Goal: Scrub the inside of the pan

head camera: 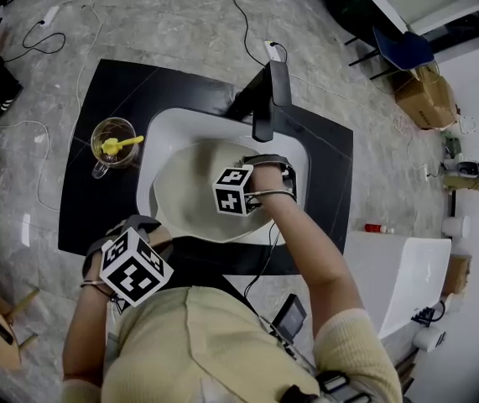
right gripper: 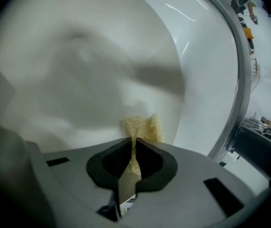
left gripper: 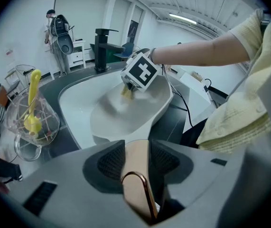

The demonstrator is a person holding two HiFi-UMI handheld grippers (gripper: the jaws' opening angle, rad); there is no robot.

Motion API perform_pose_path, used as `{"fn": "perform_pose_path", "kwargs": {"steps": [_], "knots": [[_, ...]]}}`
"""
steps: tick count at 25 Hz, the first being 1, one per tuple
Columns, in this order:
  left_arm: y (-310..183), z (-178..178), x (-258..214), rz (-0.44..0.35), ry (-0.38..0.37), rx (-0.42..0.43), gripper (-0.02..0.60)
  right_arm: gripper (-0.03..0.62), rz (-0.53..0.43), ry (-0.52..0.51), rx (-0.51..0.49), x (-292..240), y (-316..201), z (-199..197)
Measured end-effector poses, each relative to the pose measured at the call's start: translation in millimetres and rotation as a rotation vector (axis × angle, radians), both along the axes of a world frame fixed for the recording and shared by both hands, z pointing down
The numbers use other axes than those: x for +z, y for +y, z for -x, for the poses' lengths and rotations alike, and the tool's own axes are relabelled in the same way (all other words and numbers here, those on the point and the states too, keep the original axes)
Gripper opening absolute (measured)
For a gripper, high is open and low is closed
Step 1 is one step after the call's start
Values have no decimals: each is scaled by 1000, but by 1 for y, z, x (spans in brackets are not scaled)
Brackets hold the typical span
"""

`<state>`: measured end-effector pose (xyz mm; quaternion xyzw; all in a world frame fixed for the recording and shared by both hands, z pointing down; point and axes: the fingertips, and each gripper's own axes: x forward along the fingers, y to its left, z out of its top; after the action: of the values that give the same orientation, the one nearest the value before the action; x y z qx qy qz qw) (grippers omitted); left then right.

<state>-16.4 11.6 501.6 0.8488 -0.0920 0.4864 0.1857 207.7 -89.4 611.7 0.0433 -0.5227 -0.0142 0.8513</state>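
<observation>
black faucet (head camera: 262, 107) overhangs the sink's (head camera: 157, 154) far edge, glass mug (head camera: 128, 159) flanks its left.

I'm looking down on a black counter (head camera: 117, 86) that is standing on a grey marbled floor (head camera: 164, 15). A white sink (head camera: 157, 137) is sitting sunk into its middle, with a black tap (head camera: 266, 99) rising at the far rim. The pan (head camera: 190, 193) is lying inside the basin. Left of the sink, a glass mug (head camera: 111, 145) is standing on the black top, holding a yellow utensil (head camera: 122, 143). A dark cable (head camera: 243, 15) is trailing across the floor beyond the counter.

Pale yellow sleeve (head camera: 344, 334), grey hand-held gripper (right gripper: 134, 141)
</observation>
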Motion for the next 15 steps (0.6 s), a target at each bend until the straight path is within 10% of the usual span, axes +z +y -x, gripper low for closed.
{"fn": "perform_pose_path", "kwargs": {"steps": [15], "knots": [[0, 1, -2, 9, 9, -15, 172, 40, -232, -84, -59, 18, -48, 25]]}}
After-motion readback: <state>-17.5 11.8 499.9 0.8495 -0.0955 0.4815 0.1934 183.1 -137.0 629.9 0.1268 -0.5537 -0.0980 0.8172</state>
